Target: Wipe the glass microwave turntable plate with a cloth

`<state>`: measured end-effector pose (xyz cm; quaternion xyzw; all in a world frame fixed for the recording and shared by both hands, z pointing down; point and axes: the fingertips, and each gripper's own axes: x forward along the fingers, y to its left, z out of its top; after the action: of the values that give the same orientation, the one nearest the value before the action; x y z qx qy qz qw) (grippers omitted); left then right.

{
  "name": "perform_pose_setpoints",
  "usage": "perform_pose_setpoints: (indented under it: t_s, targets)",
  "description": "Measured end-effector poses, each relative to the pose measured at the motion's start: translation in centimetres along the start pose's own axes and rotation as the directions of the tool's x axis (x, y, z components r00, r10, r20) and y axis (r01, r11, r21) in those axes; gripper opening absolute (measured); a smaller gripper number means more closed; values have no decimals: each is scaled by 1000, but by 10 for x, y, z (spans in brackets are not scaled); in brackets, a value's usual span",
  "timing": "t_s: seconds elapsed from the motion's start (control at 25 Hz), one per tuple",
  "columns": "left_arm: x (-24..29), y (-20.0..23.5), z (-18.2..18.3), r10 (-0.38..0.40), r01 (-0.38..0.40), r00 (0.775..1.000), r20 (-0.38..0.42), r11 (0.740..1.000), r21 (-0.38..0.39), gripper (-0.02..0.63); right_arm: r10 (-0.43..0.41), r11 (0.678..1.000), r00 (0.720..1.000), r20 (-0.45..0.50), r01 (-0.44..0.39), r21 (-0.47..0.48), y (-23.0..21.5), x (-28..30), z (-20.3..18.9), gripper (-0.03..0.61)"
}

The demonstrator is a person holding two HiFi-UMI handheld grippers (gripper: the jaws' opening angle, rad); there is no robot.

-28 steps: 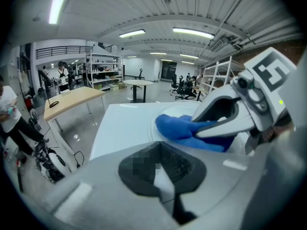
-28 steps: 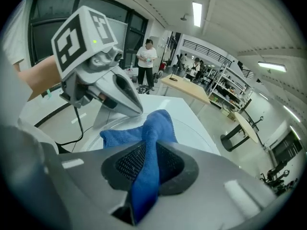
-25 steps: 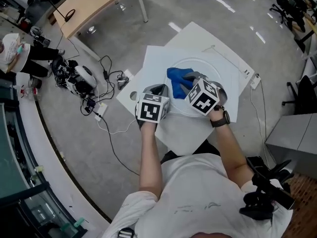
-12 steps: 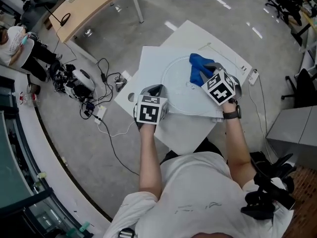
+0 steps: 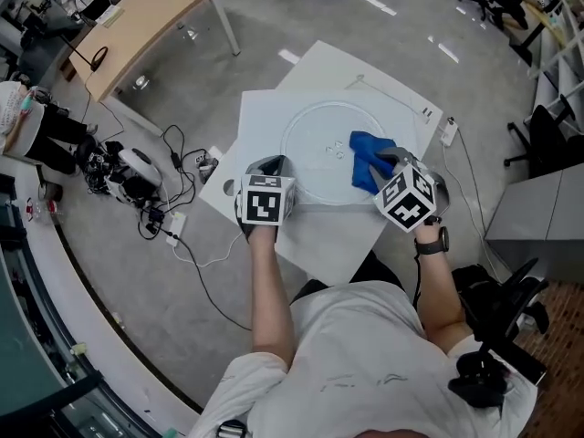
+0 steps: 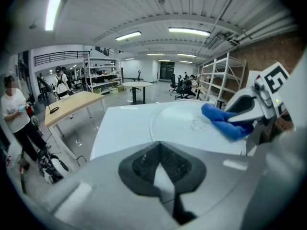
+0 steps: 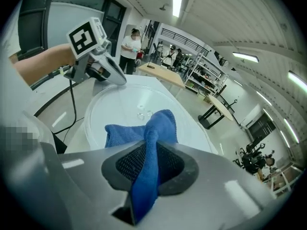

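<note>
At plate's (image 5: 310, 158) edge, right gripper (image 7: 146, 169) seemingly presses cloth (image 5: 365, 162).

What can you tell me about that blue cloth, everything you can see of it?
The blue cloth looks like soft, fuzzy microfibre, bright blue all over. It is bunched rather than spread flat. One fold is pinched between the shut right tongs, and the rest spills forward in crumpled folds onto the right side of the glass plate, near its rim. Only the tongs and the plate touch it.
</note>
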<state>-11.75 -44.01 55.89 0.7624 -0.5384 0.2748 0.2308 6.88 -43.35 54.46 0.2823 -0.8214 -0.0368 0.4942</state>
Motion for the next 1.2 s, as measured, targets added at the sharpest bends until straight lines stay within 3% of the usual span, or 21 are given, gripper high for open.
perform_pose_setpoints:
  t_s: [0.36, 0.68, 0.8, 1.0, 1.2]
  targets:
    - [0, -2, 0, -8, 8, 1000, -3, 1000, -12, 0, 126, 981, 990, 65, -115, -159, 63, 19, 59, 57]
    - [2, -3, 1, 3, -3, 1000, -9, 999, -37, 0, 171, 976, 973, 155, -146, -159, 38, 55, 100, 66]
    - [1, -5, 2, -7, 6, 1000, -14, 998, -55, 0, 153, 985, 974, 168, -135, -111, 15, 65, 102, 67]
    - [-3, -8, 4, -24, 22, 1000, -21, 998, -62, 0, 49, 999, 989, 137, -48, -10, -27, 64, 77, 67]
    - [2, 1, 0, -5, 5, 1000, -6, 1000, -29, 0, -24, 999, 995, 96, 21, 33, -34, 49, 52, 67]
